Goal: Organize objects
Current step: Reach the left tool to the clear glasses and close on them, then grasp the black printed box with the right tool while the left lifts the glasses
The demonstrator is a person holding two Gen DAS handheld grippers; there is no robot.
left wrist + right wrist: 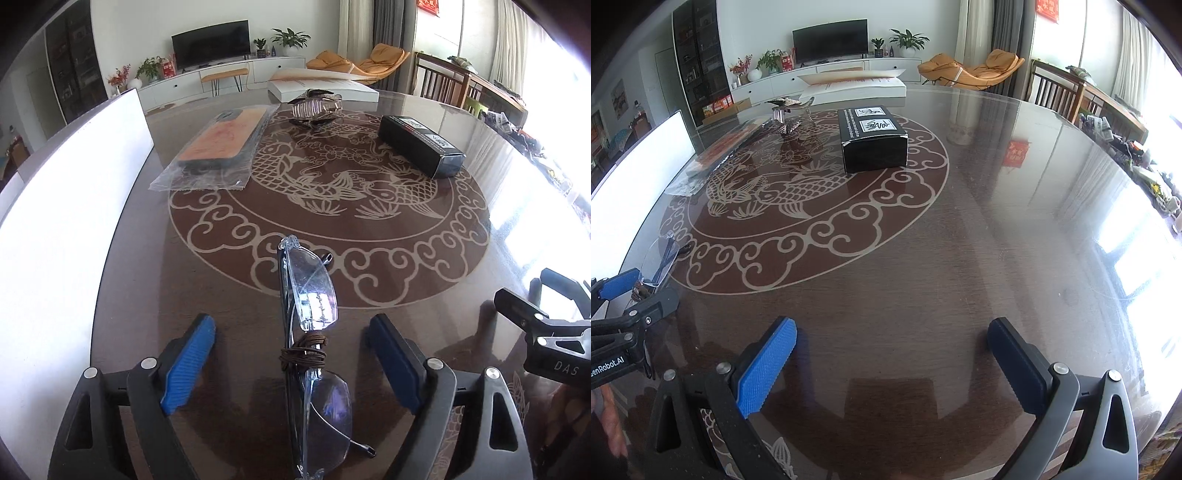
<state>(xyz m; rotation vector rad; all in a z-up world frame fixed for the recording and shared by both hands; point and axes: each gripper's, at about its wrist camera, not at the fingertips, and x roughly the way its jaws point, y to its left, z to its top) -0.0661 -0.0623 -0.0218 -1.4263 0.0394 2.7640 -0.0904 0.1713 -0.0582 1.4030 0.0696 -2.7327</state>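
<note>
— Two grippers: status?
— Left gripper (291, 332): jaws spread wide, pads clear of the folded glasses (314, 332) lying on the worktop (424, 325) between them. Right gripper (894, 343): jaws apart, nothing between.
— Beyond?
— Bagged phone case (218, 144) far left, hair claw (316, 107) behind, black box (421, 146) right.

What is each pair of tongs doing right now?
Left tongs: open, glasses lying loose between them.
Right tongs: open, holding nothing.
</note>
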